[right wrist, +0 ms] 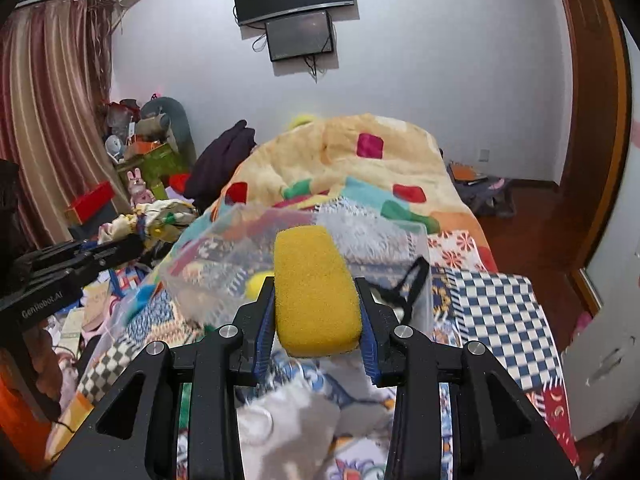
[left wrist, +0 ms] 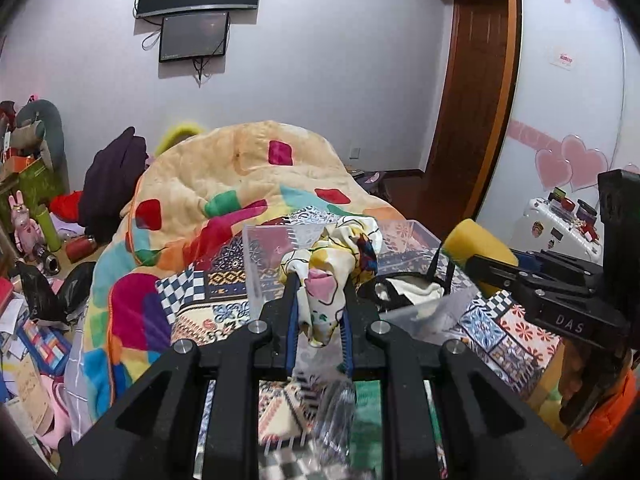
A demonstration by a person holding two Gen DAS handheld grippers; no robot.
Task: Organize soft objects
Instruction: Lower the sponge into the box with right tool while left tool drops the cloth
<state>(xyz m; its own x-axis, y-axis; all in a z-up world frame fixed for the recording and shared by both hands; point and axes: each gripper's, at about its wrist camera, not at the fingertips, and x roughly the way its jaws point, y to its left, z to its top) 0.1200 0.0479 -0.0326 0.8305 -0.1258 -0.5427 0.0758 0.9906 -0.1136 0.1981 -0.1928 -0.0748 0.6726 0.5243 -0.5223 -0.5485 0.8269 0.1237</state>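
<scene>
Left wrist view: the left gripper (left wrist: 320, 280) is clenched on a bunched patterned cloth (left wrist: 332, 264), cream with yellow, pink and dark blue markings. The cloth is pinched between the two blue-padded fingers (left wrist: 291, 320) and its long axis runs along them, one crumpled end bulging past the fingertips away from the camera and the other end hanging down between the fingers toward the camera. It is held up in front of a clear plastic bin (left wrist: 272, 248) that sits on a patchwork bedspread (left wrist: 208, 292); a black strap (left wrist: 436, 268) and a pale cloth lie inside the bin. Behind the bin a cream fleece blanket (left wrist: 248, 176) with coloured patches is heaped on the bed. At the right edge the right gripper (left wrist: 480, 264) reaches in, holding a yellow sponge (left wrist: 476, 248) over the bin's right side. Right wrist view: the right gripper (right wrist: 318, 308) is closed on the yellow sponge (right wrist: 314, 292), a rounded rectangular block squeezed on its two long sides by the blue-padded fingers (right wrist: 265, 332). Its long axis points straight ahead, along the fingers, with the far end reaching past the fingertips, toward the clear plastic bin (right wrist: 224, 256), which appears blurred. The black strap (right wrist: 408, 284) hangs at the bin's right wall. The checked patchwork bedspread (right wrist: 500, 320) lies beneath, the fleece blanket (right wrist: 360, 160) beyond. At the left edge the left gripper (right wrist: 132, 246) holds the patterned cloth (right wrist: 152, 220).
</scene>
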